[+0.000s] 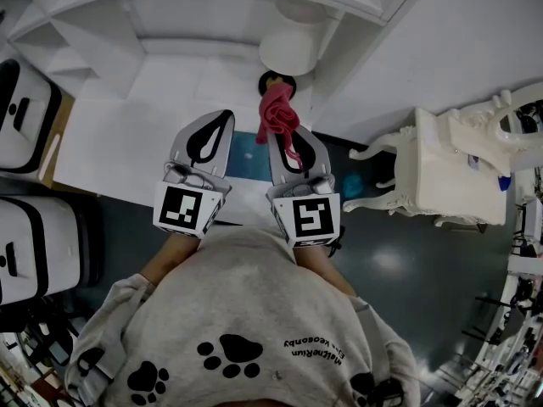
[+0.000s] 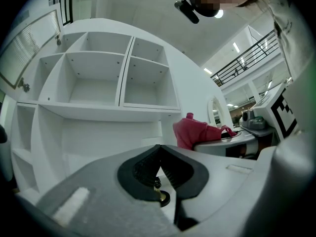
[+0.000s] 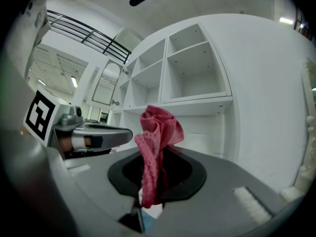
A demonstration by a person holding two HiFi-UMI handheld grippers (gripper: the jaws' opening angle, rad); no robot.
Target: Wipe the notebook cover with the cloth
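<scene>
**White worktop, cloth clenched beside the notebook**

White worktop (image 1: pixel 119 142) is stretching out under a white shelf unit (image 2: pixel 98 78), and both grippers are hovering over its near edge. The blue notebook (image 1: pixel 248 155) is lying flat on the worktop, showing in the head view in the gap between the two grippers.

The right gripper (image 1: pixel 284 138) is clenching the red cloth (image 1: pixel 277 115). In the right gripper view the cloth (image 3: pixel 157 127) is running up through the closed fingers (image 3: pixel 197 169) and bunching into a loose knot past their tips, while a sliver of blue is showing low down behind it. From the head view the bunched end is pointing beyond the notebook's far edge, not lying on the cover. Whether any of the cloth is touching the notebook cannot be told.

The left gripper (image 1: pixel 222 121) is holding nothing. Its fingers (image 2: pixel 143 164) are meeting at the tips, with only bare worktop showing behind them. It is sitting just left of the notebook, and the cloth is appearing off to its right.

An ornate white chair (image 1: pixel 454 172) is standing on the dark floor to the right.
</scene>
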